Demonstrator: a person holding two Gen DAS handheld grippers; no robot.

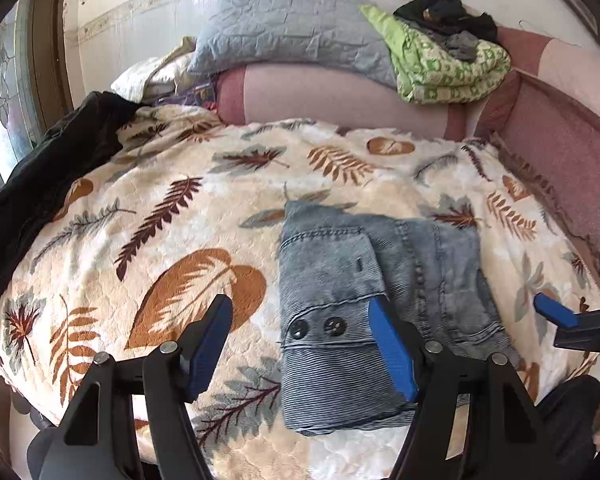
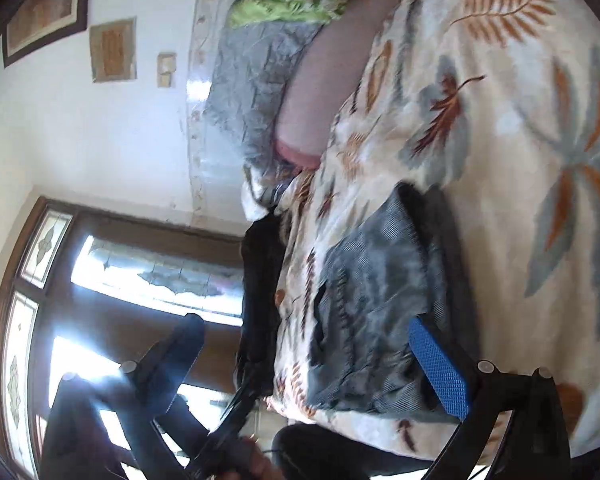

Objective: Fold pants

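Grey-blue denim pants point(image 1: 360, 264) lie folded into a compact rectangle on the leaf-print blanket point(image 1: 180, 200), two dark buttons facing up. My left gripper point(image 1: 304, 352) hovers over their near left edge, jaws wide apart with nothing pinched; its right finger is above the denim and its left finger above the blanket. One of the right gripper's blue pads point(image 1: 556, 314) shows at the right edge, just off the pants. In the rolled right wrist view the pants point(image 2: 372, 312) lie ahead of my right gripper point(image 2: 306, 364), which is open and holds nothing.
A black garment point(image 1: 40, 184) lies along the bed's left side. At the back are a grey pillow point(image 1: 284, 32) and a green patterned blanket point(image 1: 452, 68) with dark clothes on top. A pink padded edge point(image 1: 560, 148) borders the right side. A window point(image 2: 140, 272) glares behind.
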